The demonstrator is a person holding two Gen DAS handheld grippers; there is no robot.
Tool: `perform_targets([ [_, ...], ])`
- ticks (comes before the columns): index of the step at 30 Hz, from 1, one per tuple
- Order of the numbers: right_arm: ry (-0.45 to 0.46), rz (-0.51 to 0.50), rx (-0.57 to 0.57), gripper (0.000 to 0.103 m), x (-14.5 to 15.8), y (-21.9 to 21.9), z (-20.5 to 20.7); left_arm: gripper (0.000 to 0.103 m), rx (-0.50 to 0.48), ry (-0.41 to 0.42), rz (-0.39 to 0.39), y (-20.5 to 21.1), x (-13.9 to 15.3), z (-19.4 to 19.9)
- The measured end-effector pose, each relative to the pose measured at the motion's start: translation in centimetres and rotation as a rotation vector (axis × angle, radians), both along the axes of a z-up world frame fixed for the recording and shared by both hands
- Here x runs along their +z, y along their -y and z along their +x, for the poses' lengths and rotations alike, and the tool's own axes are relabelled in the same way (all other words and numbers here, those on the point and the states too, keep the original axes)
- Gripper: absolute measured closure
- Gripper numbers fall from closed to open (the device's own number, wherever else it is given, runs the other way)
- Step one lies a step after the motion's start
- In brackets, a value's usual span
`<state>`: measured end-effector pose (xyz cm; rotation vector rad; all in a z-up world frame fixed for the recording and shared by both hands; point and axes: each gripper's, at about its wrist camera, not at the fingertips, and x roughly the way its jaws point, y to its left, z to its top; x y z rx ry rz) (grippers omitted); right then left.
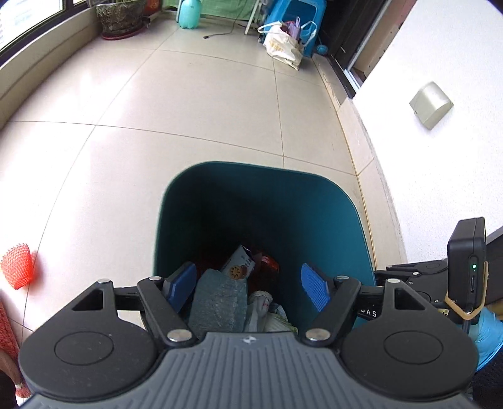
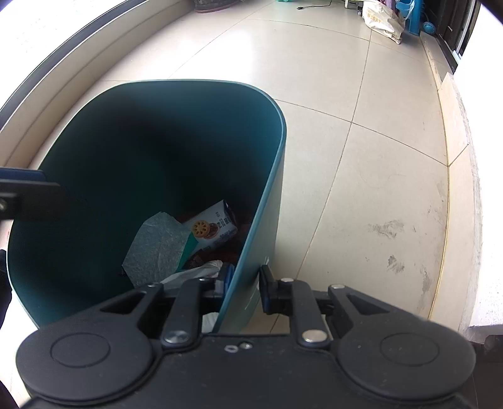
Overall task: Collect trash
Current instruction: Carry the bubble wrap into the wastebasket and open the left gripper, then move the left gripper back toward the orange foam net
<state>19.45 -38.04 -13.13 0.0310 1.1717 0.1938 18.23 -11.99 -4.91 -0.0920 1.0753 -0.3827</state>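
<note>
A teal trash bin (image 1: 283, 204) stands on the tiled floor below me. In it lie a grey-green crumpled sheet (image 1: 217, 302), a cookie box (image 1: 239, 264) and white crumpled plastic (image 1: 264, 305). My left gripper (image 1: 248, 277) hovers open over the bin mouth, blue pads apart, nothing held. My right gripper (image 2: 246, 280) is shut on the bin's right wall (image 2: 251, 251), one pad inside and one outside. The right wrist view shows the sheet (image 2: 157, 248) and the box (image 2: 213, 226) at the bottom. A red foam net sleeve (image 1: 19, 267) lies on the floor to the left.
A white wall (image 1: 440, 173) with a grey socket cover (image 1: 430, 105) runs along the right. At the far end stand a plant pot (image 1: 121, 15), a teal bottle (image 1: 188, 14), a cream tote bag (image 1: 283, 44) and a blue stool (image 1: 305, 15). A window ledge (image 1: 37, 69) curves along the left.
</note>
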Motion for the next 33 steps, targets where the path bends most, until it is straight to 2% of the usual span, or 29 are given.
perform_targets([
  [3,-0.001,0.000,-0.004,0.086,0.0,0.0,0.0,0.023,0.084,0.033,0.001,-3.5,0.9,0.3],
  [5,-0.001,-0.006,-0.011,0.086,0.0,-0.1,0.1,0.023,0.155,0.044,0.014,-6.0,1.0,0.8],
  [13,-0.004,-0.024,-0.013,0.087,0.0,-0.5,0.0,0.023,0.376,-0.010,0.082,-15.3,-1.8,5.2],
  [18,-0.012,-0.033,-0.014,0.087,0.0,-0.8,0.3,0.023,0.502,-0.093,0.134,-22.1,-6.4,9.1],
  [21,-0.042,0.018,-0.051,0.087,0.0,-0.4,1.0,0.023,0.564,-0.155,0.178,-26.5,-9.7,10.4],
  [23,-0.042,0.017,-0.040,0.087,-0.1,-0.7,1.1,0.023,0.605,-0.201,0.214,-28.6,-12.4,11.7],
  [27,-0.028,-0.046,0.014,0.088,-0.3,-1.9,1.1,0.023,0.629,-0.266,0.279,-30.9,-17.6,13.7],
  [33,-0.066,-0.062,0.026,0.089,-1.2,-2.1,1.3,0.023,0.656,-0.351,0.340,-32.5,-23.9,15.7],
])
